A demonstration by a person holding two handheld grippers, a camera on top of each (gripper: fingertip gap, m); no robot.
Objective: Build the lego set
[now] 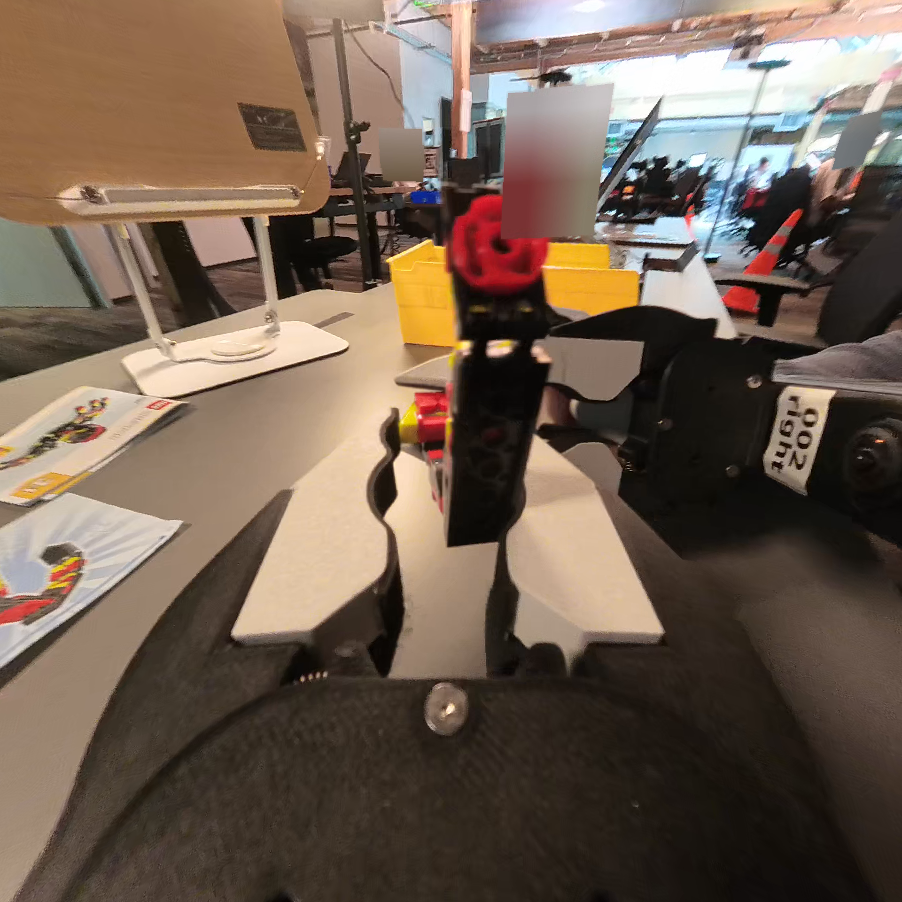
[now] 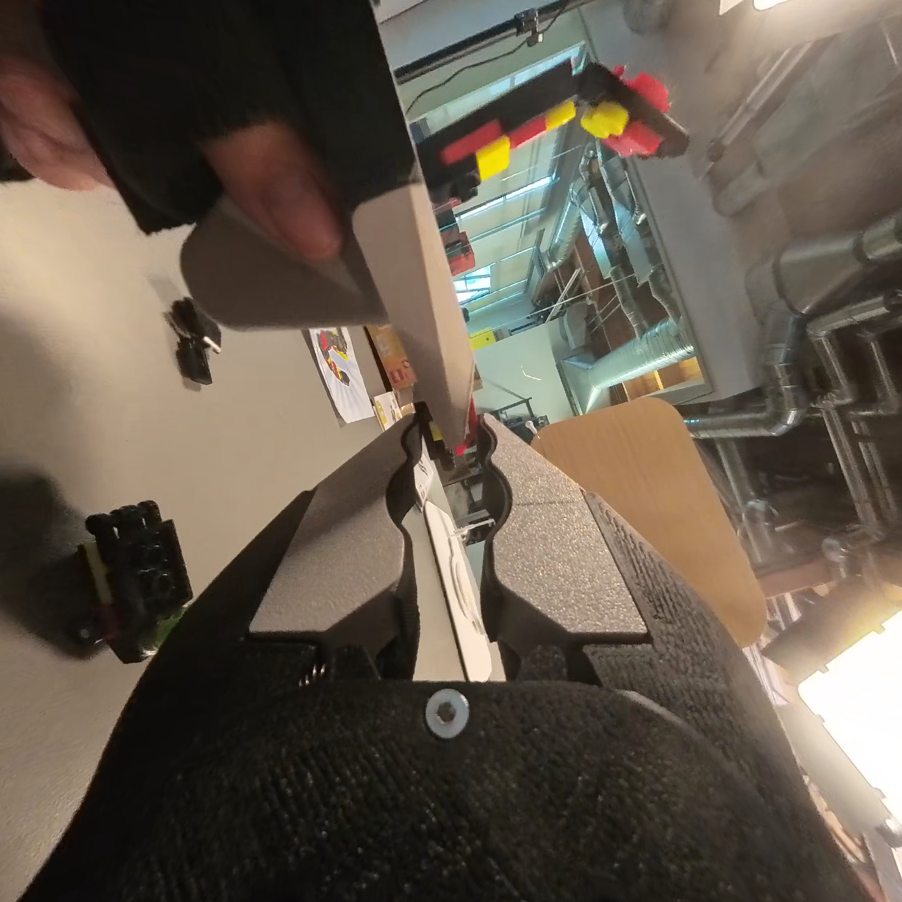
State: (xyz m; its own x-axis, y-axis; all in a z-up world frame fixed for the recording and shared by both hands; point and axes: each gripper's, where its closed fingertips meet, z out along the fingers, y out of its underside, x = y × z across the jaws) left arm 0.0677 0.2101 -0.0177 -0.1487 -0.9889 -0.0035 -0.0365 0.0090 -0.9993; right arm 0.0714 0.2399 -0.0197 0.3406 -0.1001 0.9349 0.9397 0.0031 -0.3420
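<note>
A long black lego model (image 1: pixel 488 463) with red and yellow bricks and a red round part (image 1: pixel 493 254) on top stands upright above the table. My left gripper (image 1: pixel 463 439) is shut on its lower half. My right gripper (image 1: pixel 551 380) comes in from the right and closes on the model just above. In the right wrist view my right gripper (image 2: pixel 454 434) has black, yellow and red bricks between its tips. The left gripper's grey finger (image 2: pixel 415 293) crosses there, and the model's far end (image 2: pixel 561 127) sticks out beyond.
Two instruction booklets (image 1: pixel 73 439) lie on the grey table (image 1: pixel 244 439) at the left. A yellow bin (image 1: pixel 424 293) stands behind the model. A wooden board on a white stand (image 1: pixel 234 351) is at the back left. A black lego block (image 2: pixel 136 576) and a small black part (image 2: pixel 195 337) lie on the table. The tips of both grippers are at nearly the same place.
</note>
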